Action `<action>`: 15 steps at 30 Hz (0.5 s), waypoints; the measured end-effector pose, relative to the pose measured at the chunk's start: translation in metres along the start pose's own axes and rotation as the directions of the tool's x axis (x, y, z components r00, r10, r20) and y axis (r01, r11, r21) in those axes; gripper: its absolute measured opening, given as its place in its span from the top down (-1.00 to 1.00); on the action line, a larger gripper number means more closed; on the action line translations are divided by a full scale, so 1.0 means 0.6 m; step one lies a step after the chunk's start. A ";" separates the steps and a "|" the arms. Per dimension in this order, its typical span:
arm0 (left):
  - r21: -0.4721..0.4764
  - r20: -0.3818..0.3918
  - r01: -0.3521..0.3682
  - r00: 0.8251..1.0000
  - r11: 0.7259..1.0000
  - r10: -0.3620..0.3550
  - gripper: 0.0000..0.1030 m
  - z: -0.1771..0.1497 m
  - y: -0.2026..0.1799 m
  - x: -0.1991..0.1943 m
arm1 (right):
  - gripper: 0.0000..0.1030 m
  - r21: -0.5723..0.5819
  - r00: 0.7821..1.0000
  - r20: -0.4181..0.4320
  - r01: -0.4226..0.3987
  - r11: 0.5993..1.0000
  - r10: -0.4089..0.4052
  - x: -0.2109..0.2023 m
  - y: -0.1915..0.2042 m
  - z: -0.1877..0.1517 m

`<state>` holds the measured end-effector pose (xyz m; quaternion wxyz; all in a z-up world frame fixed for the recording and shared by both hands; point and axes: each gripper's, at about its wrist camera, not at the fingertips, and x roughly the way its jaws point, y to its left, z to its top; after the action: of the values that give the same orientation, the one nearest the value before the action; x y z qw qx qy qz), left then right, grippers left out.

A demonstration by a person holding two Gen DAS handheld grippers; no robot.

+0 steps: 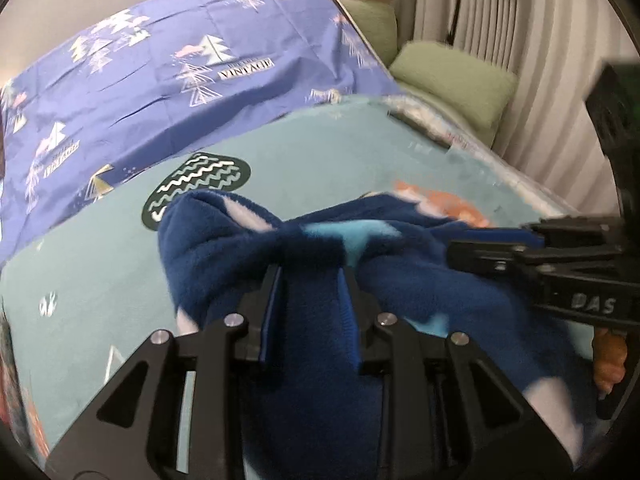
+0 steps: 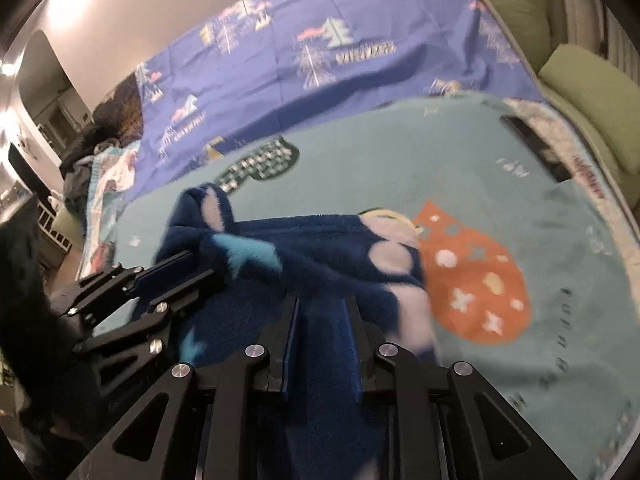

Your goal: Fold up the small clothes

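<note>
A dark blue fleece garment [image 1: 400, 276] with light blue stars and pale spots lies bunched on a teal blanket [image 1: 100, 280]. My left gripper [image 1: 312, 276] is shut on a fold of it, with fleece pressed between the blue pads. In the right wrist view the same garment [image 2: 312, 248] stretches across the blanket [image 2: 500, 184], and my right gripper [image 2: 322, 308] is shut on another fold near its pale-spotted end. Each gripper shows in the other's view: the right gripper [image 1: 460, 246] reaches in from the right, and the left gripper [image 2: 202, 266] reaches in from the left, both biting the fleece.
A purple-blue sheet [image 1: 180, 60] printed with trees covers the far side. Green cushions [image 1: 456, 80] and a pale curtain [image 1: 540, 40] stand at the right. A dark flat object [image 2: 536, 148] lies near the blanket's far right edge. Dark clothes [image 2: 92, 148] are heaped at the left.
</note>
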<state>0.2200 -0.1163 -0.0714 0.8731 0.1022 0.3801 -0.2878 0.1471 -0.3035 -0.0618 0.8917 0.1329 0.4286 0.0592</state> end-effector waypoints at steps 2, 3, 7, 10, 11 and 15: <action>-0.044 0.022 0.073 0.997 0.996 -0.072 0.34 -0.004 0.000 -0.039 | 0.60 -0.023 0.999 0.020 -0.030 0.999 0.030 -0.041 0.011 -0.011; -0.043 0.031 0.099 0.995 0.994 -0.098 0.34 -0.009 -0.005 -0.058 | 0.60 -0.038 0.998 0.020 -0.052 0.998 0.053 -0.065 0.017 -0.024; 0.040 0.064 0.126 0.990 0.991 -0.129 0.18 -0.053 -0.045 -0.130 | 0.60 -0.071 0.994 -0.022 -0.111 0.991 0.110 -0.098 0.035 -0.072; 0.091 0.026 0.137 0.990 0.986 -0.140 0.03 -0.102 -0.073 -0.143 | 0.58 -0.050 0.985 -0.122 -0.126 0.991 0.119 -0.066 0.033 -0.111; 0.100 0.007 0.141 0.990 0.985 -0.142 0.01 -0.113 -0.076 -0.139 | 0.58 -0.047 0.984 -0.140 -0.119 0.992 0.111 -0.049 0.031 -0.123; 0.241 0.073 0.019 0.997 0.970 -0.038 -0.01 -0.169 -0.107 -0.103 | 0.59 -0.079 0.990 -0.120 -0.080 0.994 0.070 -0.017 0.036 -0.150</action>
<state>0.0879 -0.1019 -0.0943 0.8641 0.1905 0.3099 -0.3480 0.0710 -0.2681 -0.1017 0.8671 0.1077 0.4717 0.1184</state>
